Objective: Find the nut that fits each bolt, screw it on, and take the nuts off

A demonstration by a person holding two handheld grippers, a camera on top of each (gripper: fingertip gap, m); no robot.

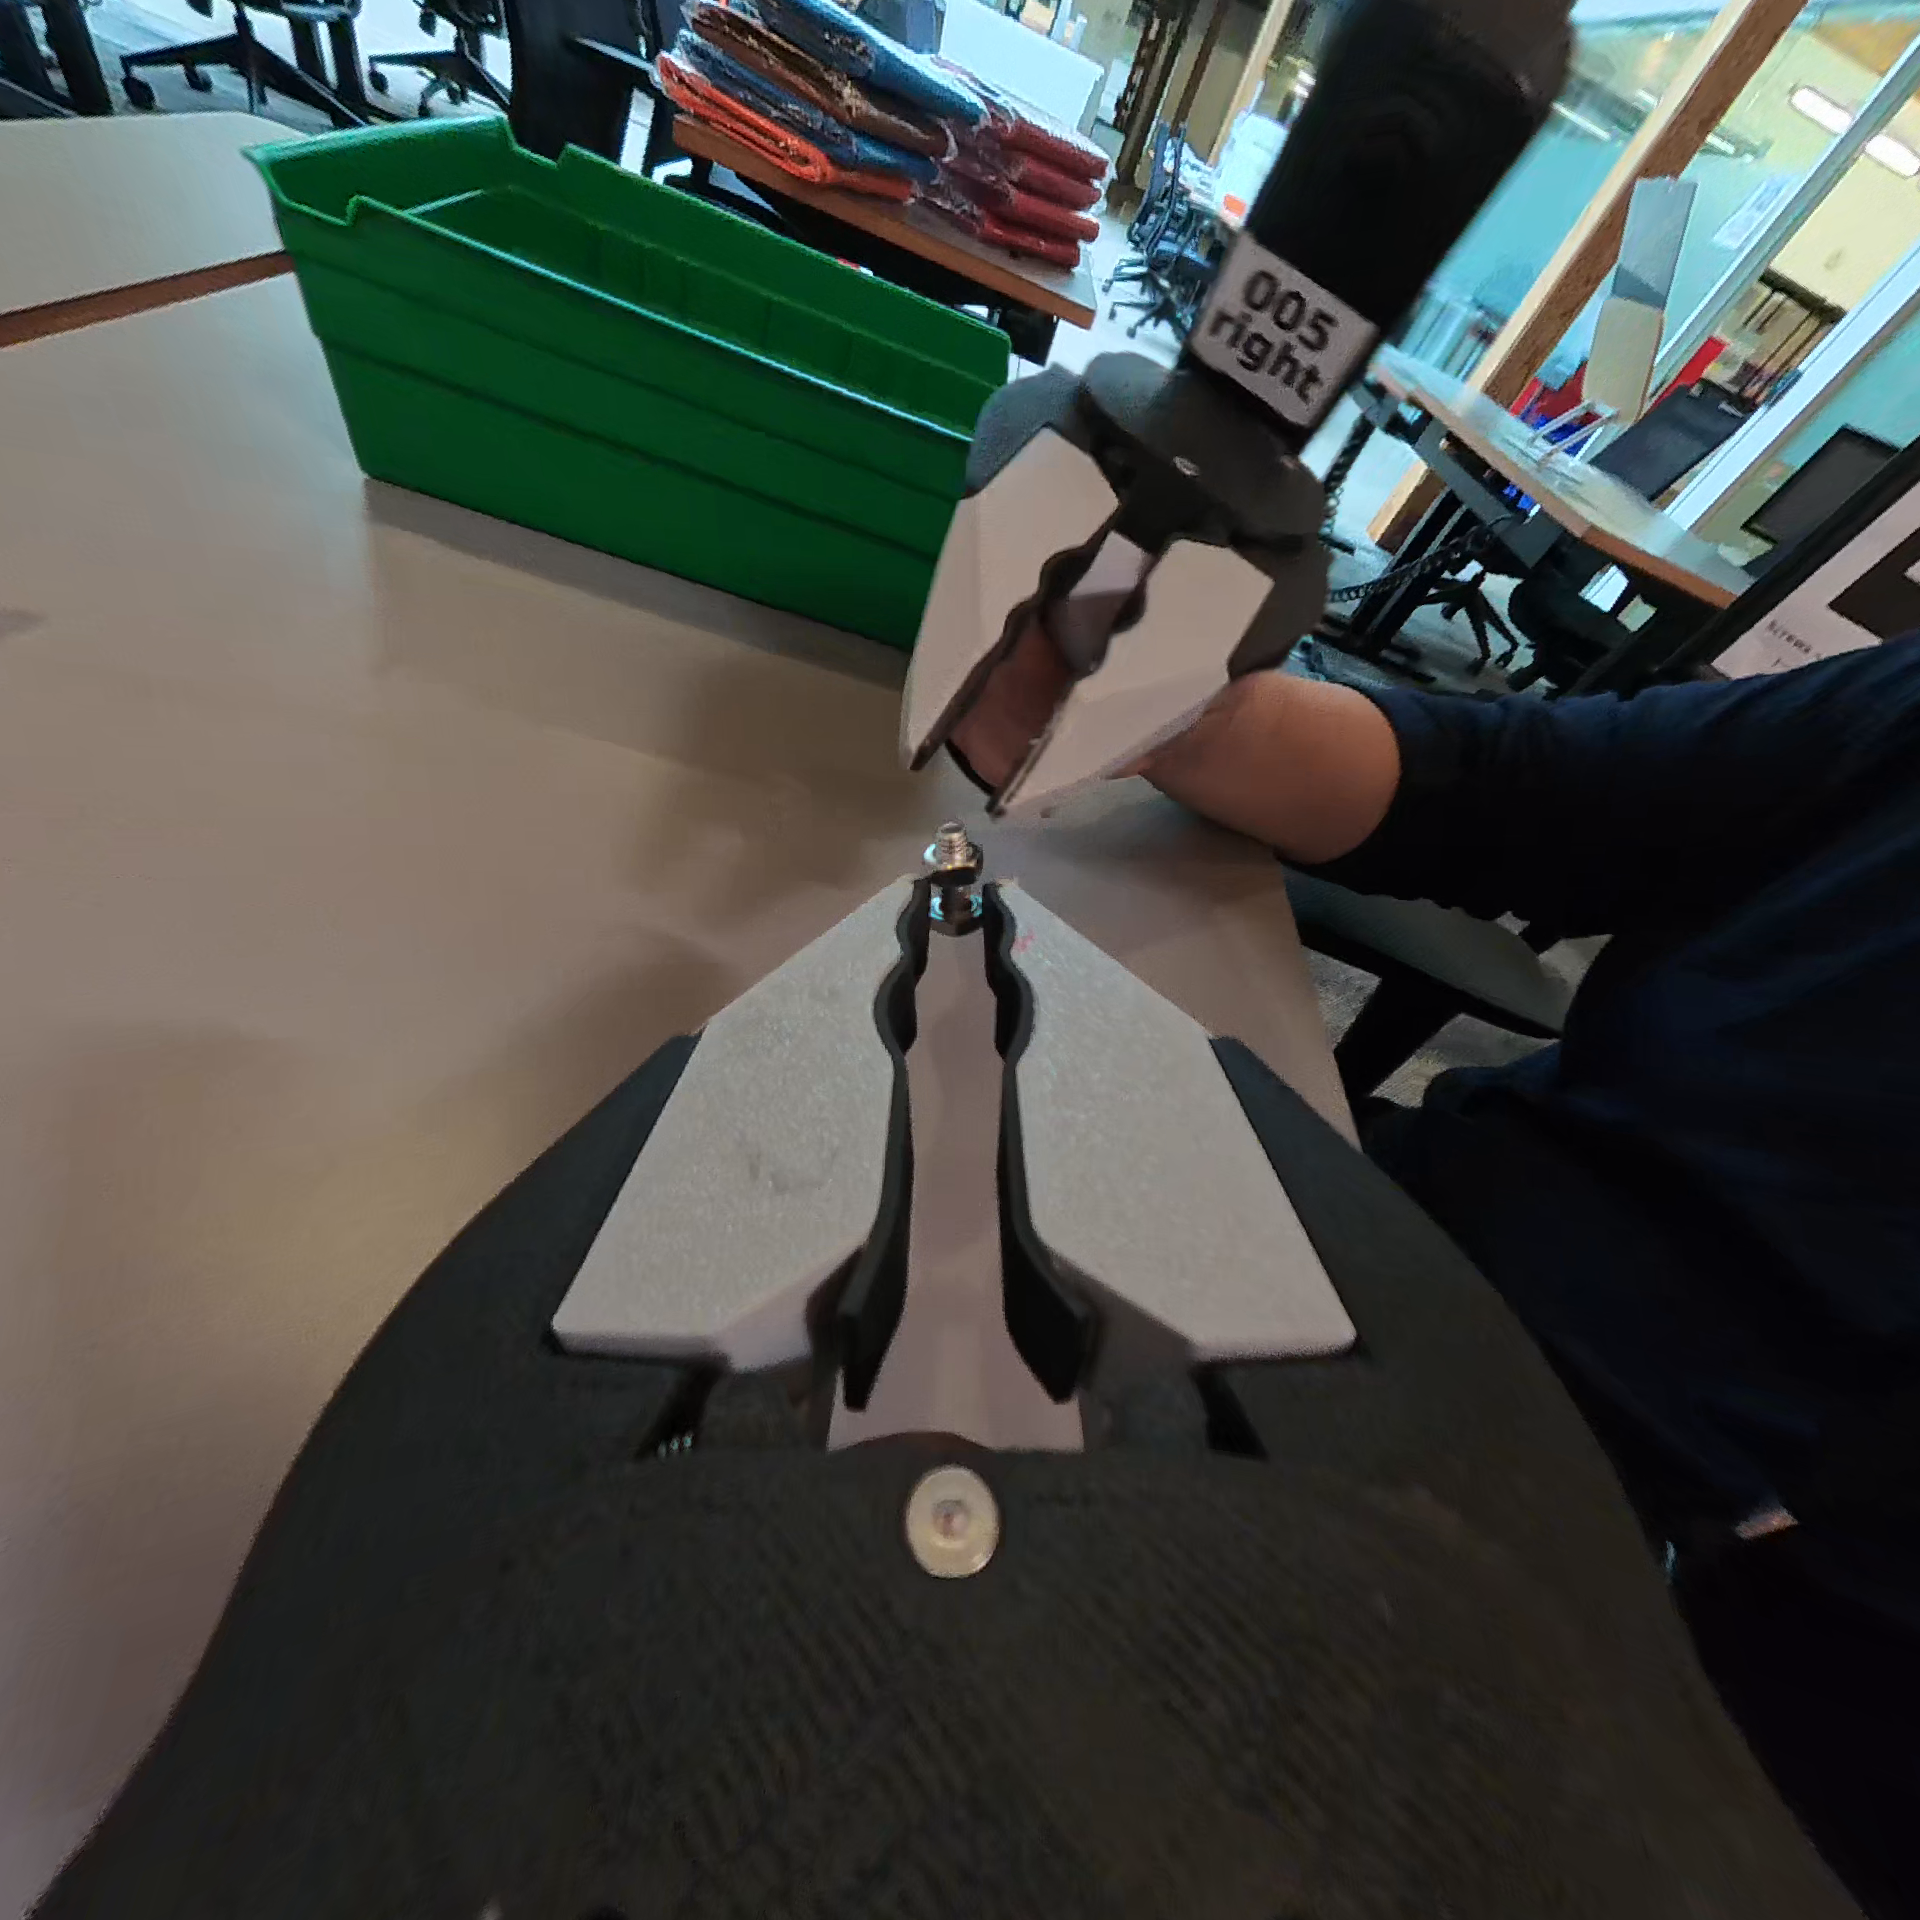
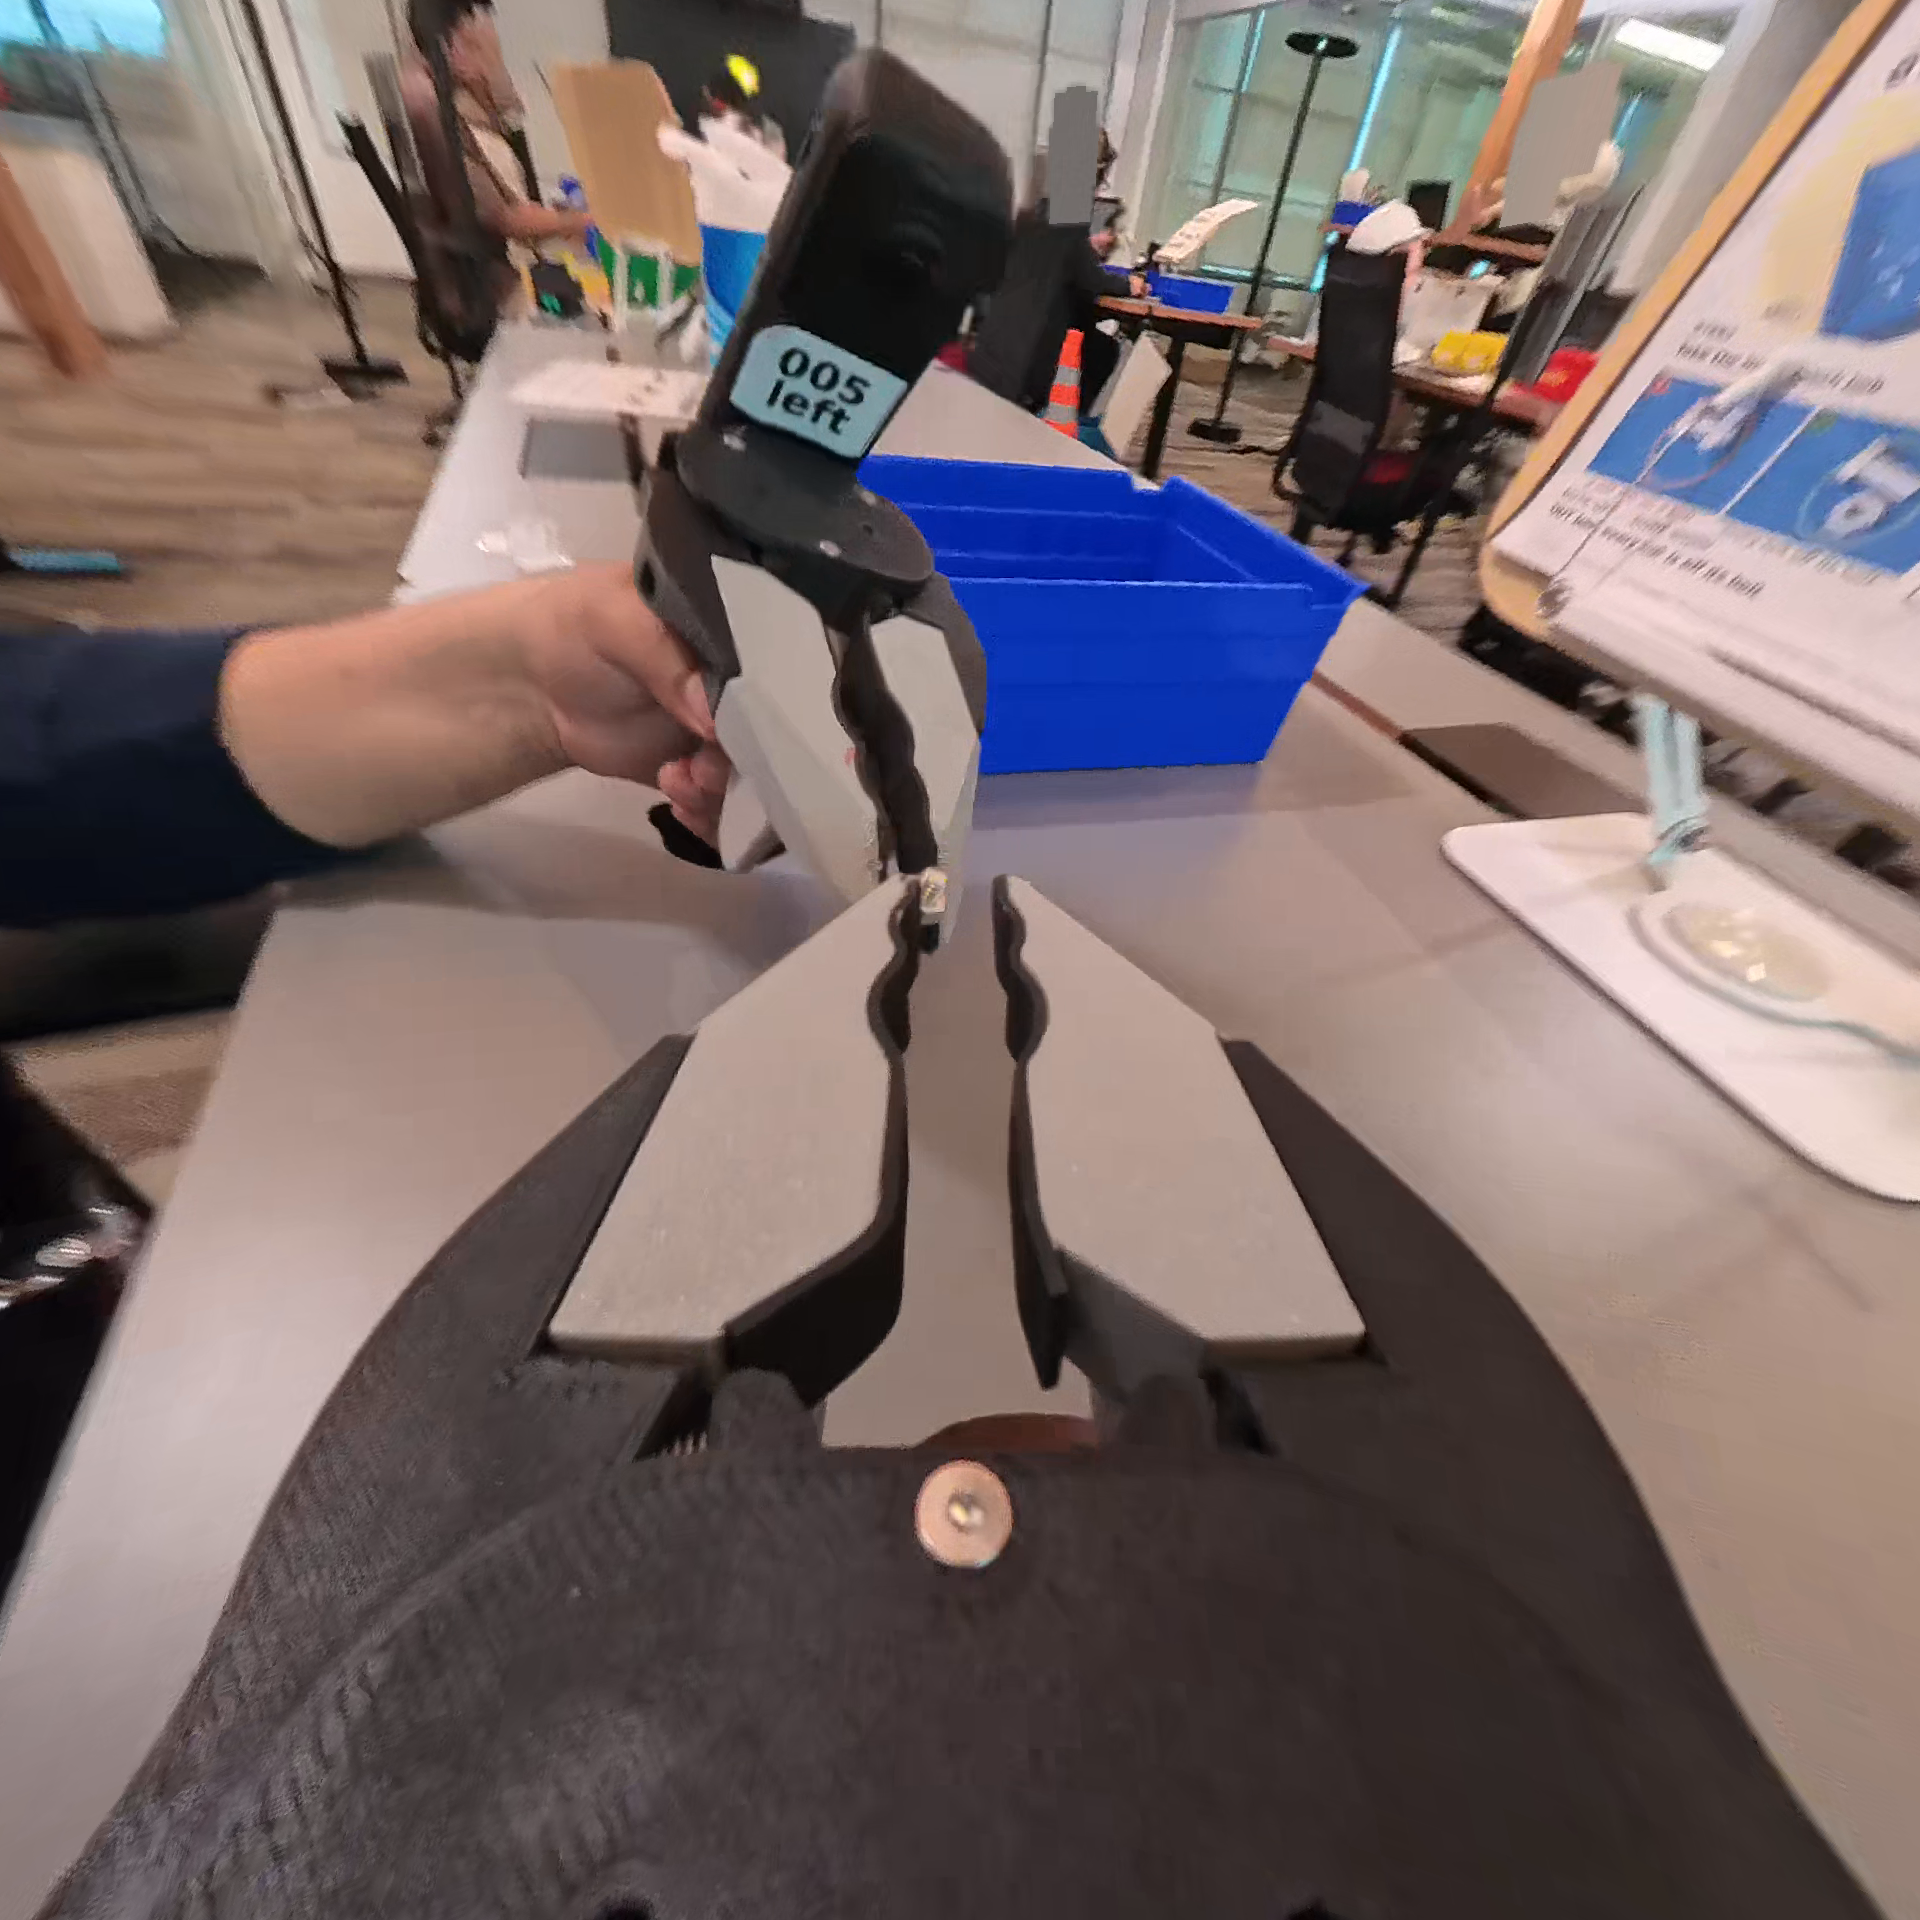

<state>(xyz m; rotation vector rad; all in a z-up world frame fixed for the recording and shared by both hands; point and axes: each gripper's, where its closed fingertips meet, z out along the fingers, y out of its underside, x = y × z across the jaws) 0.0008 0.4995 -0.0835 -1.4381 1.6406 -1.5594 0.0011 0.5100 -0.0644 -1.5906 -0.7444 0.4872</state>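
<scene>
Left gripper (image 1: 951, 902) pinches the bolt (image 1: 954, 878) upright above the table (image 1: 416, 831) near its edge; right gripper (image 2: 951, 899) spread alongside. Small, rigid, likely slippery steel: grasp the nut (image 1: 957, 858) across its flats.

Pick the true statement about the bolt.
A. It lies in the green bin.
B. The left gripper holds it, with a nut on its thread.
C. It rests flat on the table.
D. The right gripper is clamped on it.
B: the left gripper pinches the bolt at its tips, a nut on the thread, while the right gripper hangs open above it.
</scene>
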